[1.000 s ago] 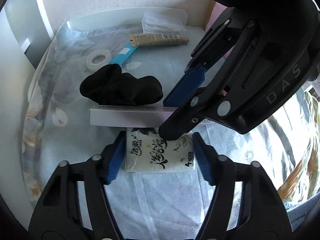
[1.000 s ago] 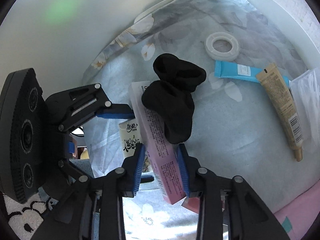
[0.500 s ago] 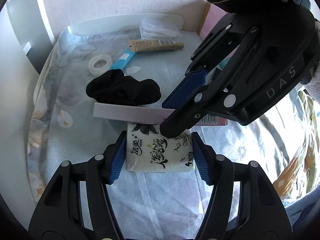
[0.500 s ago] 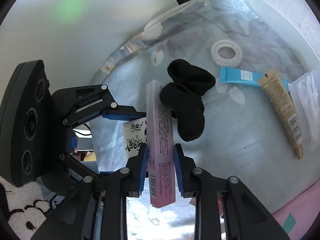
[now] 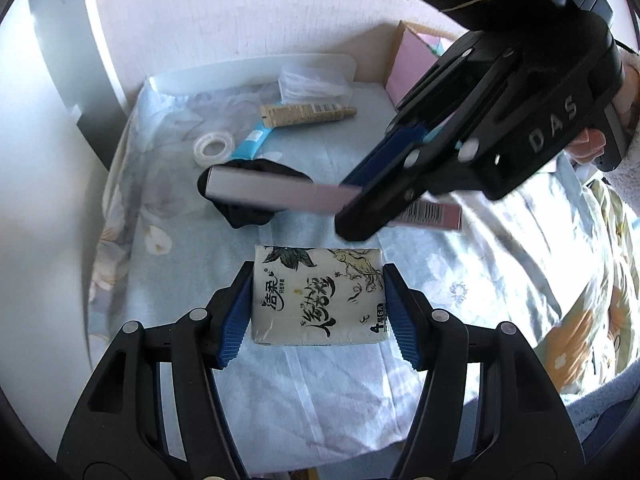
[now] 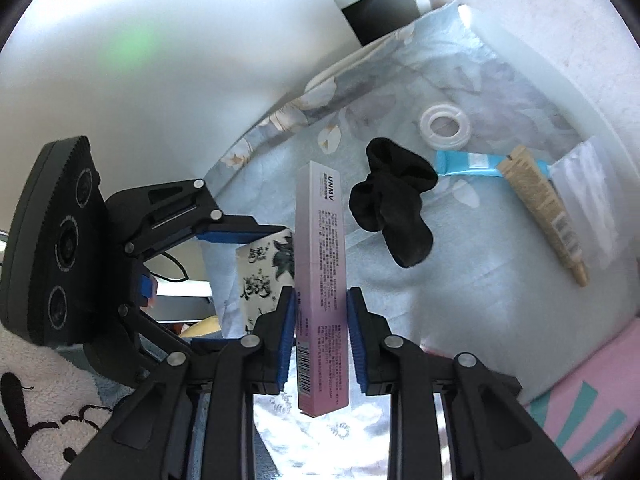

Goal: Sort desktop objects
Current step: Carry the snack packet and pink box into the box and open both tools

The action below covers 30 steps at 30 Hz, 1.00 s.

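Observation:
A white tissue pack [image 5: 318,296] with black brush lettering sits crosswise between the blue pads of my left gripper [image 5: 318,314], which is shut on it above the pale floral cloth [image 5: 352,400]. My right gripper [image 6: 322,332] is shut on a long pink box [image 6: 322,264] and holds it lengthwise in the air. In the left wrist view that box [image 5: 276,194] hangs across a black sock [image 5: 248,216] and hides part of it. The sock [image 6: 390,208] lies loose on the cloth, just right of the box.
Further back lie a white tape ring [image 6: 445,126], a blue tube [image 6: 468,162], a beige tube [image 6: 540,208] and a clear plastic bag [image 6: 588,184]. A pink carton [image 5: 412,68] stands at the right. A white board [image 5: 240,72] borders the far edge.
The right jaws closed on the pink box and lifted it off the cloth and away from the sock. The left gripper rose with the tissue pack between its pads.

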Each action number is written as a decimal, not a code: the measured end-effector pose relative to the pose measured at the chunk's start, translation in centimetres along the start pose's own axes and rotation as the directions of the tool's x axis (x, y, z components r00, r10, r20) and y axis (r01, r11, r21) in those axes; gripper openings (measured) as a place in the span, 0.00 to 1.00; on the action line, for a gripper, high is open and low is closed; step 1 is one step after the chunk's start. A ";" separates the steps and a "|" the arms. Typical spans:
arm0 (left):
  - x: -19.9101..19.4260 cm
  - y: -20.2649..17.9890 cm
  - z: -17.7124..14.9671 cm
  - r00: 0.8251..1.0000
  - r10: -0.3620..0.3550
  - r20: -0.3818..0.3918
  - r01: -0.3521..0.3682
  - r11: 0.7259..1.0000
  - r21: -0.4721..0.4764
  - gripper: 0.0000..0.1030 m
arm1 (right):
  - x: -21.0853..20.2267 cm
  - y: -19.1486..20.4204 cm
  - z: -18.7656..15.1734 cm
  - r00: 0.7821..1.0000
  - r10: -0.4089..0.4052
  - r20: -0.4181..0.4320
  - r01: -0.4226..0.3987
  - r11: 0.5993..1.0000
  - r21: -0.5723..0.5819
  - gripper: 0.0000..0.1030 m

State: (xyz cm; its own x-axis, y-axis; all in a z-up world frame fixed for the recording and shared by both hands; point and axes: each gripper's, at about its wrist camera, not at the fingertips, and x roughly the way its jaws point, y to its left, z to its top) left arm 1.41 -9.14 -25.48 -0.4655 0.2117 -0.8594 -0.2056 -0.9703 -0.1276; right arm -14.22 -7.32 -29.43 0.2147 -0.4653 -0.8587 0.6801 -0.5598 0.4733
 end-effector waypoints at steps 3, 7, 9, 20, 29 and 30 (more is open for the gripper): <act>-1.2 -0.2 0.3 1.000 -0.001 0.000 0.001 1.000 0.001 0.57 | -1.7 0.5 0.2 1.000 -0.015 0.027 0.015 1.000 0.006 0.23; -2.8 -0.8 1.5 1.000 0.004 -0.024 -0.004 1.000 0.002 0.57 | -4.2 1.2 0.0 0.996 -0.045 0.083 0.043 0.999 0.023 0.23; -3.1 -1.0 2.3 0.999 0.015 -0.040 -0.015 1.000 0.002 0.57 | -6.9 0.9 -1.1 0.992 -0.053 0.115 0.048 0.998 0.044 0.23; -5.4 -5.7 10.8 0.997 -0.074 0.027 0.071 0.994 0.087 0.57 | -16.7 -0.6 -9.3 0.957 -0.178 0.230 0.135 0.972 0.192 0.23; -4.4 -12.7 18.0 0.987 -0.151 0.052 0.139 0.972 0.190 0.57 | -21.3 -2.9 -15.6 0.918 -0.281 0.279 0.187 0.929 0.320 0.23; -4.0 -13.4 18.5 0.988 -0.145 0.051 0.132 0.971 0.201 0.57 | -21.7 -3.2 -16.3 0.912 -0.308 0.271 0.216 0.922 0.321 0.23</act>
State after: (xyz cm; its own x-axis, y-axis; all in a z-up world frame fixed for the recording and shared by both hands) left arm -9.94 5.19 -11.19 -0.4738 0.3559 -0.8055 -0.4343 -0.8902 -0.1378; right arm -9.60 15.76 -15.55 -0.2038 -0.4373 -0.8759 0.4481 -0.8371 0.3137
